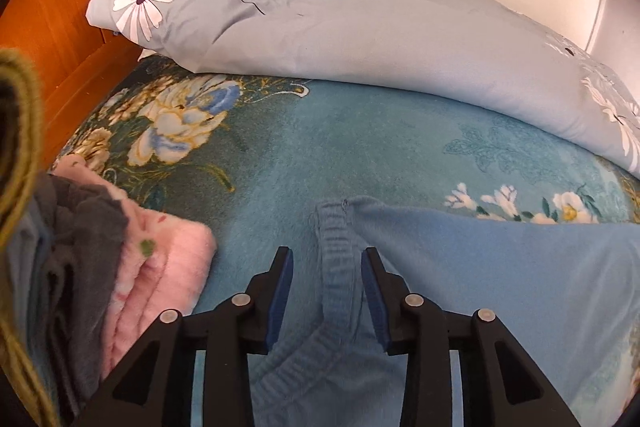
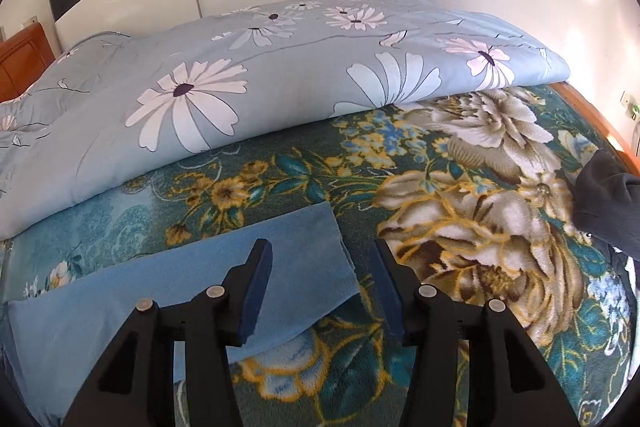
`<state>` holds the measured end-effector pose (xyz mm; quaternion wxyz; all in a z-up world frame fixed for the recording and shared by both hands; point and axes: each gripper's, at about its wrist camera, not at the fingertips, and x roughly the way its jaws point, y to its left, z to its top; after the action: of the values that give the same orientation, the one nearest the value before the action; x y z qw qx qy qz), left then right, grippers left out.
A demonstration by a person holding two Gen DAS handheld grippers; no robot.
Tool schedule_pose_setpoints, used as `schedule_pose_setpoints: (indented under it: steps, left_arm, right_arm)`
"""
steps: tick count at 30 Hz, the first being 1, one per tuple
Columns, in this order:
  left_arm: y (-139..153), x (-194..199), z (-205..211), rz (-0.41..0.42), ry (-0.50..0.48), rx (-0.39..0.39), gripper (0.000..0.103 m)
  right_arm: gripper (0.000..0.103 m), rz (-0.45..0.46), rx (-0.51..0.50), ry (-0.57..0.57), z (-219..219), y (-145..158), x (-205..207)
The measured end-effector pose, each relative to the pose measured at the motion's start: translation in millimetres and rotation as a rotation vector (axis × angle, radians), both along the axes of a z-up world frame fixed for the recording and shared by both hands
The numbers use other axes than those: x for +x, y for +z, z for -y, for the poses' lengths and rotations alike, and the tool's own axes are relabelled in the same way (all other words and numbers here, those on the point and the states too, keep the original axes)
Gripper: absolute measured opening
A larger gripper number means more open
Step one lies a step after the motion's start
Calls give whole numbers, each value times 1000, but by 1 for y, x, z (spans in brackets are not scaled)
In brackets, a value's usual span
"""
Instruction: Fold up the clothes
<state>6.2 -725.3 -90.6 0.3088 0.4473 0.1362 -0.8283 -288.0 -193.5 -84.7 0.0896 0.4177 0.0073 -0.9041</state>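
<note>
Blue pants (image 1: pixel 460 267) waistband between parted jaws

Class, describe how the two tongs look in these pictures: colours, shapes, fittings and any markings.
Both the left tongs and the right tongs look alike: matte black angular linkage arms with triangular cut-outs, each joined by round silver pivot pins. Each finger carries a flat dark blue pad on its inner face. No cables, labels, sleeves or hands show in either view.

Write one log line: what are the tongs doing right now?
left tongs: open, astride blue pants waistband | right tongs: open, over pants leg end | floral blanket beneath | no grip yet
</note>
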Motion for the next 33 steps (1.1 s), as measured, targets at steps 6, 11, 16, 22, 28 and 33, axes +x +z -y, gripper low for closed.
schedule_pose_setpoints:
  steps: [6, 11, 16, 22, 28, 33]
  left_arm:
    - [-9, 82, -33, 42, 10, -73, 53]
    - [-39, 121, -43, 63, 19, 43, 53]
    - [-50, 128, -45, 4, 44, 94, 53]
    - [-52, 124, -41, -43, 66, 152, 49]
    - [-55, 132, -38, -86, 88, 183, 44]
    - [-54, 138, -37, -101, 86, 205, 44]
  right_arm:
    - [52, -19, -47, 141, -26, 39, 99]
    - [52, 16, -46, 209, -77, 38, 210]
    - [52, 186, -80, 200, -128, -4, 312]
    - [52, 347, -210, 190, -154, -55, 396]
    - [52, 354, -289, 269, -132, -63, 421]
    - [44, 338, -199, 352, -101, -66, 430]
